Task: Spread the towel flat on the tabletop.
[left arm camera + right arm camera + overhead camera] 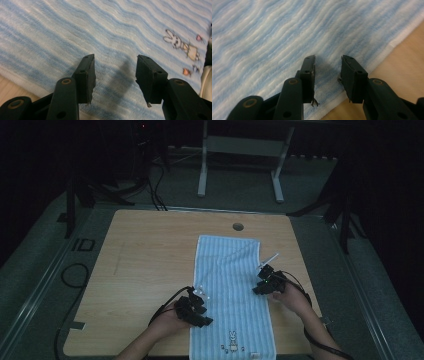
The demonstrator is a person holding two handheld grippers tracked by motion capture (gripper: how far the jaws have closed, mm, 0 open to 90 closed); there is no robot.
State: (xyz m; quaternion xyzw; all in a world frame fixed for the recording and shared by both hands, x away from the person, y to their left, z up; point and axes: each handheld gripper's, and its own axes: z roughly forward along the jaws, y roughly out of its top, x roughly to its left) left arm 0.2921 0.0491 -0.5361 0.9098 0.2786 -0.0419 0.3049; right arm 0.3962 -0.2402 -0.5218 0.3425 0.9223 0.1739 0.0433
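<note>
Wooden table (150, 270), pale grain, rounded corners, with a round cable hole (238, 226) near its far edge. Grey floor (240, 190) beyond, dimly lit. White metal frame (240, 145) with two legs standing on the floor past the table. Black cables (157, 185) trailing over the floor at far left; a cable loop (75, 275) lying beside the table's left edge. Dark stand legs (345, 225) at far right

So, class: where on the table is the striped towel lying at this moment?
In the high view the striped towel lies flat, right of the table's middle, running from the round hole to the near edge, between the left gripper and right gripper.
</note>
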